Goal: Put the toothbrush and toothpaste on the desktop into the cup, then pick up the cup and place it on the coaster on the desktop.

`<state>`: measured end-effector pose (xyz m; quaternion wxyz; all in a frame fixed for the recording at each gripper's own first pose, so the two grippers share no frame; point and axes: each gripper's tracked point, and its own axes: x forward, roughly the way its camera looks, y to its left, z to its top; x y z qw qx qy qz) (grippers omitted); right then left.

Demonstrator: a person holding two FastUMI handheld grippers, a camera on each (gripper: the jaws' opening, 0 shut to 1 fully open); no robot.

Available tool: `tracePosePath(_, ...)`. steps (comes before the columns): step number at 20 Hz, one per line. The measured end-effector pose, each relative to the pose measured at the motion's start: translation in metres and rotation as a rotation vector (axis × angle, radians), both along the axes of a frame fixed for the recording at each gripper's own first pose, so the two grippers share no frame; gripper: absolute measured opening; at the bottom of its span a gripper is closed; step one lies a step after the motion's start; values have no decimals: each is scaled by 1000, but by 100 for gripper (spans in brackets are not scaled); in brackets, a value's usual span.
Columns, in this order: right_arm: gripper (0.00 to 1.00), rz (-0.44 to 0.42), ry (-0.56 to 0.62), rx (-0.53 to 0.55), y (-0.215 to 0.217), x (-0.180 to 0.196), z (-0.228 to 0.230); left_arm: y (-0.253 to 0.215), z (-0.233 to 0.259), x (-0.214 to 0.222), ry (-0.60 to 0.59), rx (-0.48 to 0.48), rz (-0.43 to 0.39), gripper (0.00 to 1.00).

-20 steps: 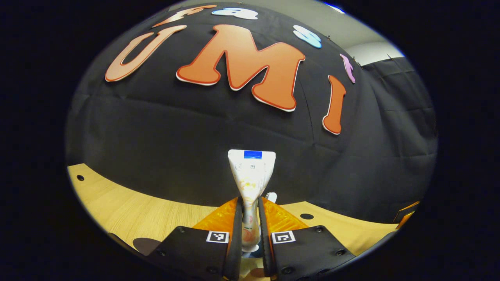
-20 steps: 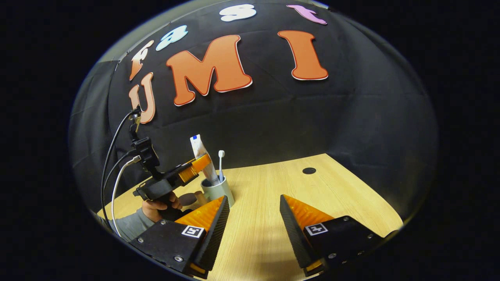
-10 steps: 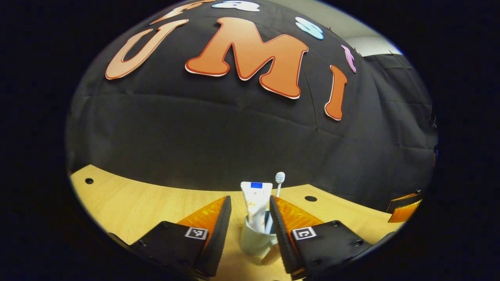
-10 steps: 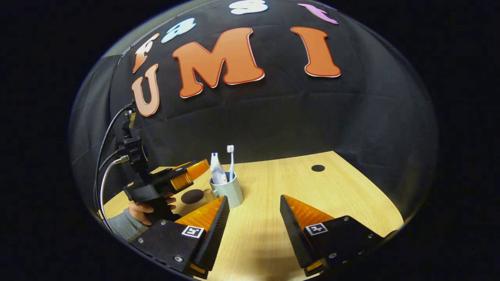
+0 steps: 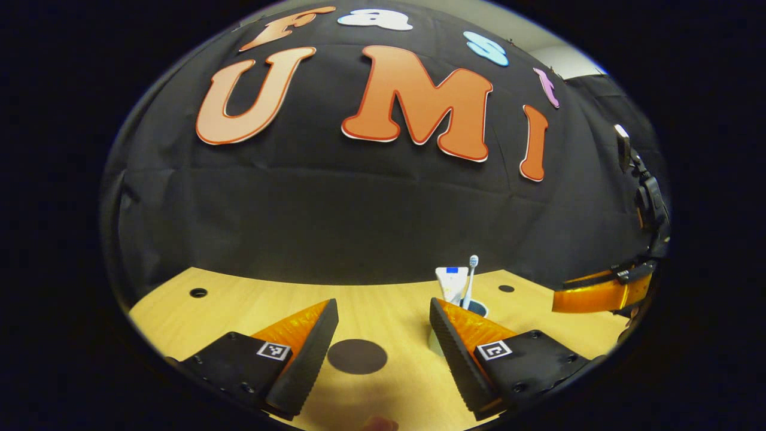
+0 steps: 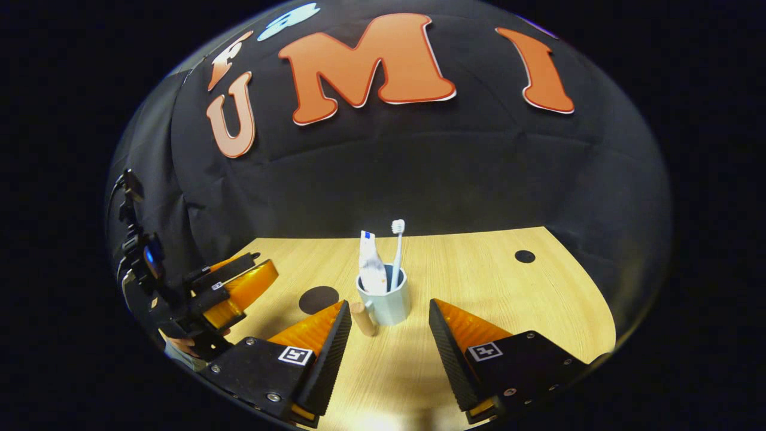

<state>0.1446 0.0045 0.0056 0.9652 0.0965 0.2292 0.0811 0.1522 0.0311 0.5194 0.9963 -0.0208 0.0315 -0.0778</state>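
Two tongs hang over the wooden counter (image 6: 479, 281), both spread apart with nothing between them: the right tongs (image 6: 384, 335) near the cup (image 6: 386, 302), the left tongs (image 5: 383, 335) over the dark round coaster (image 5: 357, 357). In the right gripper view the cup stands on bare wood right of the coaster, holding the toothpaste (image 6: 371, 266) and toothbrush (image 6: 397, 251) upright.
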Motion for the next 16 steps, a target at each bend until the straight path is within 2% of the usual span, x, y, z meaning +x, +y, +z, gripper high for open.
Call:
tracePosePath(2, 79, 23, 54, 6, 15, 7, 0, 21, -4, -14, 21, 7, 31, 97)
tracePosePath(6, 80, 79, 166, -4, 43, 25, -18, 51, 3, -39, -17, -7, 67, 97)
tracePosePath(11, 80, 77, 348, 35, 64, 40, -45, 82, 17, -62, -84, 35, 130, 97)
tracePosePath(16, 80, 31, 483, -59, 57, 58, -66, 101, 22, -74, -124, 16, 157, 97)
